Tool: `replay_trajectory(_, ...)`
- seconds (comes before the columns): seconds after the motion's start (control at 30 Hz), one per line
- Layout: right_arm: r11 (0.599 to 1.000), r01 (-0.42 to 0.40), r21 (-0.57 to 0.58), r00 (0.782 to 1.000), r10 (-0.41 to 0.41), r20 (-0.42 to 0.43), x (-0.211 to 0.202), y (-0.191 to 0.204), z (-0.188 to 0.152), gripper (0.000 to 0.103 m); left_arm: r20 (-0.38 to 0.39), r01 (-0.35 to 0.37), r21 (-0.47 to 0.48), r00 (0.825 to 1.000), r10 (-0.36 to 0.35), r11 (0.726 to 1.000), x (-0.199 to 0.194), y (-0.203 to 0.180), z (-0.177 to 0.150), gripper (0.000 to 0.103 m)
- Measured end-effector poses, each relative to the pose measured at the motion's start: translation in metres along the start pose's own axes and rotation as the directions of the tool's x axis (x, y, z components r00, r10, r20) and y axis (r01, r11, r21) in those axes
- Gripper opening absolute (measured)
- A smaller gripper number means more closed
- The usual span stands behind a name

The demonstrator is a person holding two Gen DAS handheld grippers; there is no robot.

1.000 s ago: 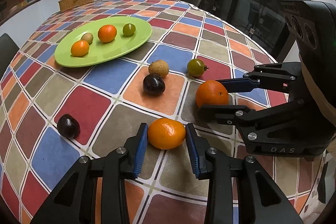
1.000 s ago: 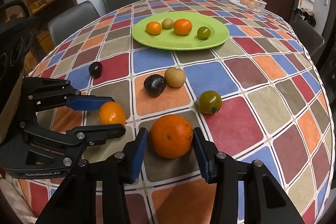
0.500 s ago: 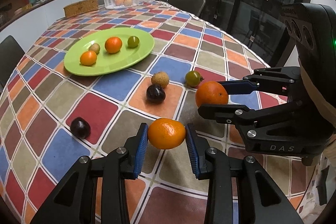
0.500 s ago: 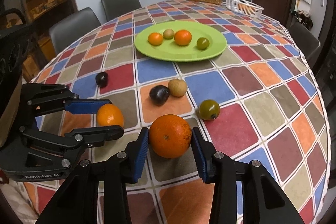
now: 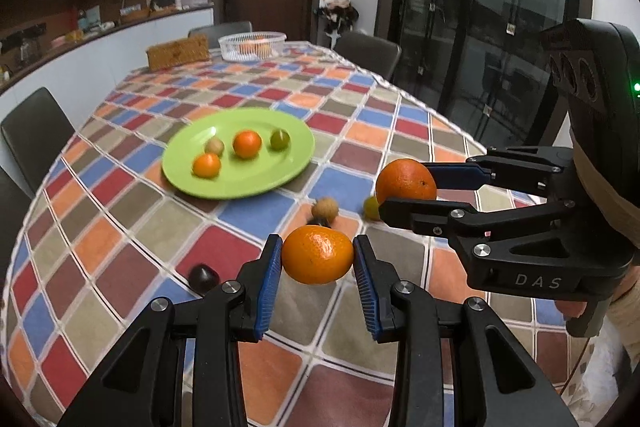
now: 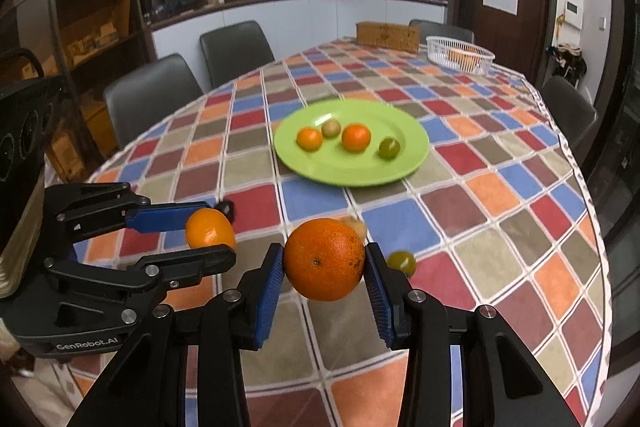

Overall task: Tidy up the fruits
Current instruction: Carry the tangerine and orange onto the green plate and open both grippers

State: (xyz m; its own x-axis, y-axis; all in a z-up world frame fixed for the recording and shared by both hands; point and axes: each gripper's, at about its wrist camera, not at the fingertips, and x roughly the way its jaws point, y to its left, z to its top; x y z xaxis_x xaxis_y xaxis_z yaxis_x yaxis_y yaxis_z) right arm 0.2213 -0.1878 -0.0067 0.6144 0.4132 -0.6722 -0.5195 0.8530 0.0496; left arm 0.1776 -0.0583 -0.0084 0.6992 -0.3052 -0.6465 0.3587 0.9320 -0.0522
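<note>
A mandarin (image 5: 317, 255) sits clamped between the blue pads of the left tongs (image 5: 316, 265), held clear above the checkered bench (image 5: 120, 227), and a larger orange (image 6: 325, 259) is pinched the same way in the right tongs (image 6: 325, 277), likewise off the cloth. Both fruits are therefore in the carry step of the sorting: picked up, not yet set down. Ahead of them lies the green plate (image 5: 288, 163), which already bears a small mandarin (image 5: 206, 165), a pale brown fruit (image 5: 215, 146), another orange fruit (image 5: 247, 143) and a green one (image 5: 279, 139), all toward its middle and left. Judging by that, the next move calls for bringing each tong over the plate's bare near and right part, lowering until the fruit rests, then parting the pads gently, since round fruit may roll into its neighbours or off the rim. Left on the bench between tongs and plate are a tan fruit (image 5: 325, 209), a green fruit (image 6: 402, 262) and a dark plum (image 5: 203, 275); another dark fruit is mostly hidden behind the held mandarin. A white basket (image 5: 252, 45) stands far off.
</note>
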Motion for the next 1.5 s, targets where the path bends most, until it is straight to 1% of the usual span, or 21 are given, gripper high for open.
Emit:
replay_trajectory(0.23,1.0,0.002,0.016,0.998,-0.003,0.07,-0.009,0.001,0.025,0.041,0.058,-0.036,0.002,0.998,0.035,0.999,-0.009,0.009,0.021,0.035)
replay_trajectory(0.4,1.0,0.003,0.02,0.994,-0.006,0.106,-0.008,0.001,0.045,0.041,0.083,-0.039,-0.016,0.996,0.04,0.999,-0.005,0.021,0.038,0.035)
replay_trajectory(0.57,0.999,0.0,0.034,0.993,-0.004,0.119,0.0,-0.004,0.066,0.041,0.101,-0.044,-0.033,0.994,0.047,0.999,0.002,0.035,0.059,0.035)
replay_trajectory(0.7,0.999,0.002,0.037,0.993,-0.006,0.118,0.01,-0.01,0.08,0.041,0.099,-0.041,-0.049,0.994,0.046,0.998,0.013,0.047,0.073,0.035)
replay_trajectory(0.9,0.998,0.01,0.056,0.996,-0.015,0.093,0.033,-0.024,0.099,0.041,0.077,-0.033,-0.082,0.996,0.04,0.996,0.038,0.066,0.089,0.035)
replay_trajectory(1.1,0.997,0.019,0.074,0.998,-0.022,0.051,0.064,-0.04,0.117,0.041,0.039,-0.03,-0.106,0.999,0.035,0.994,0.073,0.086,0.105,0.035)
replay_trajectory(1.3,0.994,0.018,0.112,1.0,-0.016,-0.012,0.104,-0.06,0.13,0.041,-0.021,-0.017,-0.157,1.0,0.014,0.987,0.117,0.112,0.118,0.035)
replay_trajectory(1.4,0.991,0.037,0.132,0.998,-0.029,-0.057,0.128,-0.071,0.134,0.041,-0.055,-0.024,-0.182,0.998,0.014,0.983,0.139,0.123,0.122,0.035)
replay_trajectory(1.5,0.987,0.043,0.157,0.995,-0.029,-0.091,0.146,-0.081,0.134,0.041,-0.081,-0.034,-0.183,0.996,0.019,0.983,0.156,0.127,0.125,0.035)
